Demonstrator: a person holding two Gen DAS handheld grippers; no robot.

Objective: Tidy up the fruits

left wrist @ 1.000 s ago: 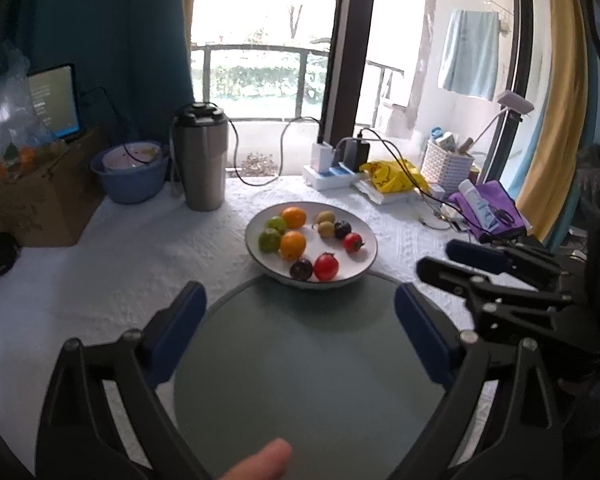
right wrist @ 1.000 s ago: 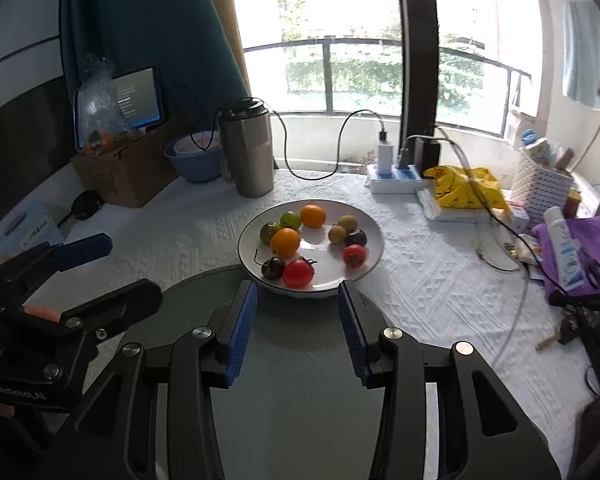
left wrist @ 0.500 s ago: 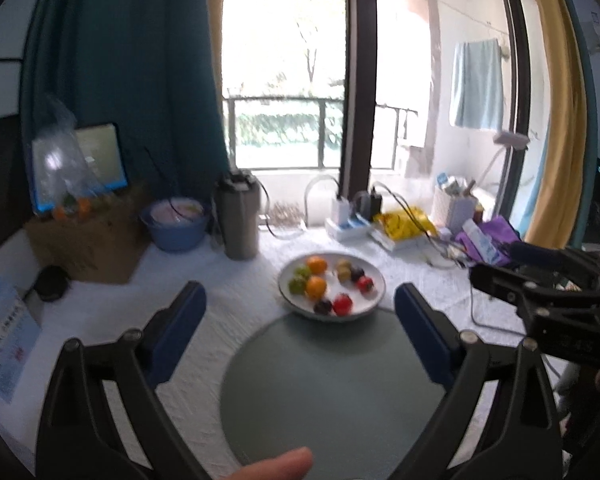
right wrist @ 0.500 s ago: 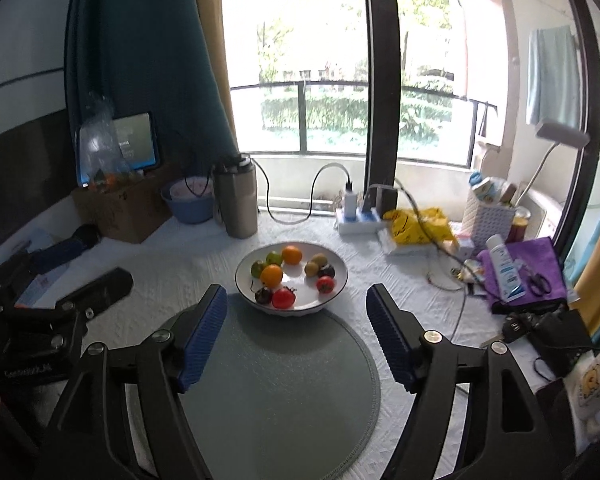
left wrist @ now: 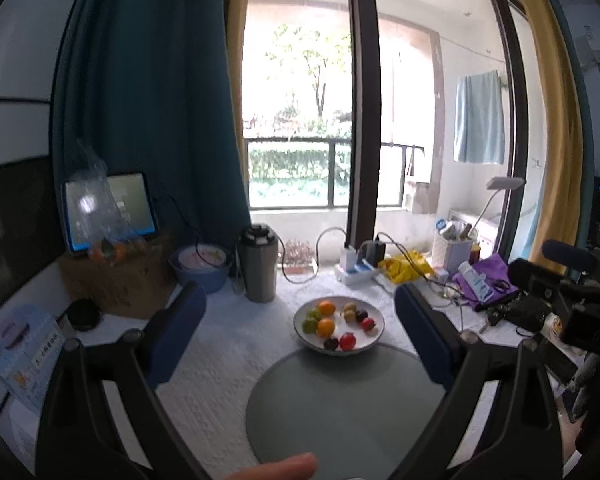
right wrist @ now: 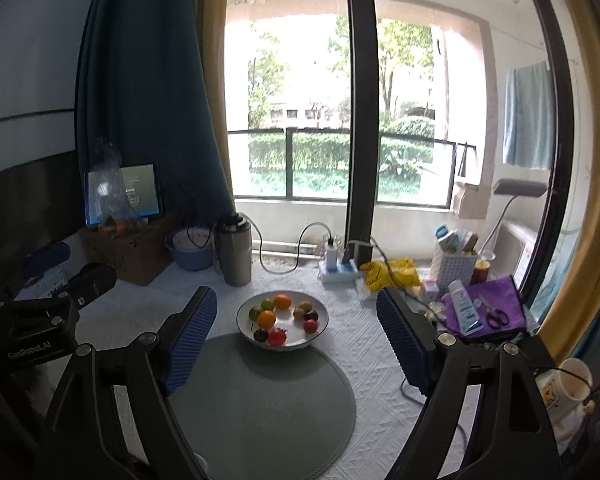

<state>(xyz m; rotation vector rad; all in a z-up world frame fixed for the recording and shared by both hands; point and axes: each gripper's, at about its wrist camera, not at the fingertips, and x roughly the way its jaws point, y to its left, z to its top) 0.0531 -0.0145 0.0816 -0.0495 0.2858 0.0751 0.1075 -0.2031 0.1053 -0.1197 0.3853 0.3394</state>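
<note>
**Both tongs held wide above the mat, fruit bowl untouched**

The left tongs (left wrist: 300, 338) stand released, their blue pads far apart at the lower left and lower right of the left wrist frame, holding nothing. The right tongs (right wrist: 296, 338) are likewise spread wide and hold nothing. At the centre of both frames a white bowl (left wrist: 376, 336) sits on the white-clothed surface (left wrist: 220, 356), touching the far edge of a round grey-green mat (right wrist: 268, 400). In the bowl lie two oranges (right wrist: 266, 318), green fruits (right wrist: 267, 304), two red tomatoes (right wrist: 277, 337) and several dark and brownish small fruits. A steel flask (right wrist: 235, 252) stands behind the bowl toward the upper left, next to a blue basin (right wrist: 189, 256). A purple cloth (right wrist: 500, 304) carrying scissors and a tube lies at right.
</note>
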